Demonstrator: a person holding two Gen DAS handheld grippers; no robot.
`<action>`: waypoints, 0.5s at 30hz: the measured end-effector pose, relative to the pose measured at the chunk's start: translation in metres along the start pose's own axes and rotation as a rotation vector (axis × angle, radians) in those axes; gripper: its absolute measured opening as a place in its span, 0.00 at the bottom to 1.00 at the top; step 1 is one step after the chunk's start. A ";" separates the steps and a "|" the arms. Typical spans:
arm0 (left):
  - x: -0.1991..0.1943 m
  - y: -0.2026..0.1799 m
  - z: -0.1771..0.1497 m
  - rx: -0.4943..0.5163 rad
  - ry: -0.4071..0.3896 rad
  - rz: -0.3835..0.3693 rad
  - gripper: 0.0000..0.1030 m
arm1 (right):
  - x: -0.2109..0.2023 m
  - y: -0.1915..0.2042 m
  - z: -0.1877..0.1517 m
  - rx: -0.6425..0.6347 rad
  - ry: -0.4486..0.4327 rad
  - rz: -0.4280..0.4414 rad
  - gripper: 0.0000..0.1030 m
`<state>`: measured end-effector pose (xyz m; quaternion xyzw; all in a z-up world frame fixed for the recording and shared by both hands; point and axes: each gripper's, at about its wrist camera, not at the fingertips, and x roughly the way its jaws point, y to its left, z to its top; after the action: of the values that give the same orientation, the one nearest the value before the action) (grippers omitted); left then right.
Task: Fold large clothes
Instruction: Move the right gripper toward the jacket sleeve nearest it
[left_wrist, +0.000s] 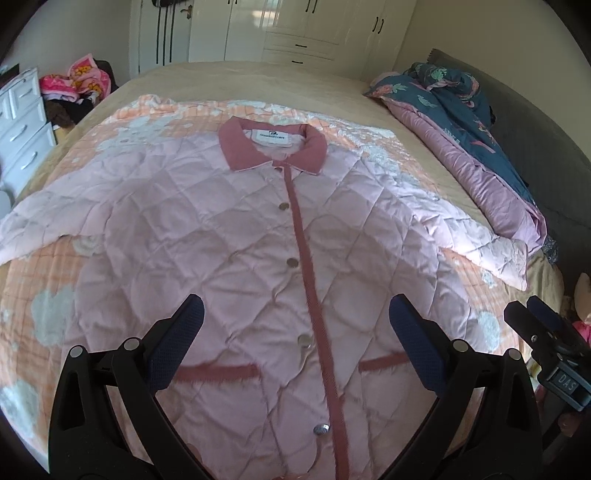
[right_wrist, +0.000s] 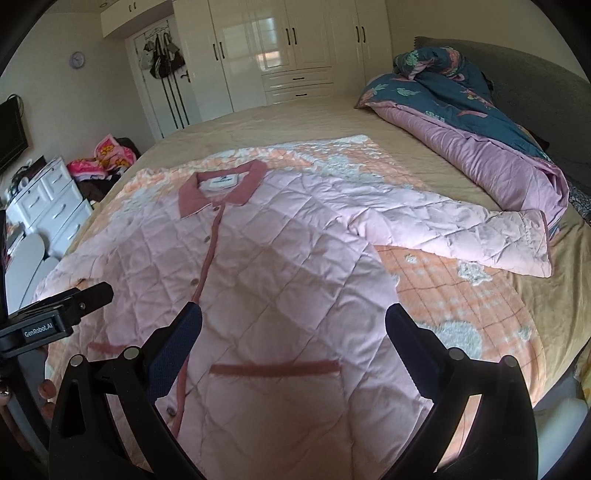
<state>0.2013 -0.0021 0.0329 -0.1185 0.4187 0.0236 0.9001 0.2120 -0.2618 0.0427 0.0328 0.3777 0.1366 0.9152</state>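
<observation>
A pink quilted jacket (left_wrist: 236, 236) lies front-up and buttoned on an orange-and-white patterned blanket (left_wrist: 51, 314) spread over the bed (left_wrist: 295, 81), its darker pink collar (left_wrist: 271, 147) toward the far side and both sleeves stretched out flat. The right sleeve (right_wrist: 461, 230) reaches toward a rolled-up floral duvet (right_wrist: 472, 122). The left gripper (left_wrist: 295, 328) hovers above the hem near the button placket with its fingers apart and nothing between them; the right gripper (right_wrist: 293, 332) hangs over the right pocket trim (right_wrist: 275, 368), likewise spread wide and empty.

By my reading, the folding has not yet begun: the garment is fully laid out and no fold is made. The first move probably calls for each gripper to take an edge, perhaps a sleeve cuff or a shoulder and hem on one side, and carry it across the body. The padding is thick, so the pinch must gather enough fabric to hold.
</observation>
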 end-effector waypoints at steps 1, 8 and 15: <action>0.003 -0.001 0.003 0.002 0.000 -0.003 0.91 | 0.001 -0.002 0.002 0.004 0.000 0.000 0.96; 0.027 -0.007 0.023 0.021 0.013 0.004 0.91 | 0.018 -0.022 0.021 0.046 -0.021 -0.015 0.96; 0.052 -0.011 0.043 0.021 0.020 0.026 0.91 | 0.042 -0.054 0.038 0.133 -0.026 -0.035 0.96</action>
<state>0.2690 -0.0059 0.0228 -0.1038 0.4295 0.0294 0.8966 0.2798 -0.3006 0.0323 0.0890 0.3744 0.0946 0.9181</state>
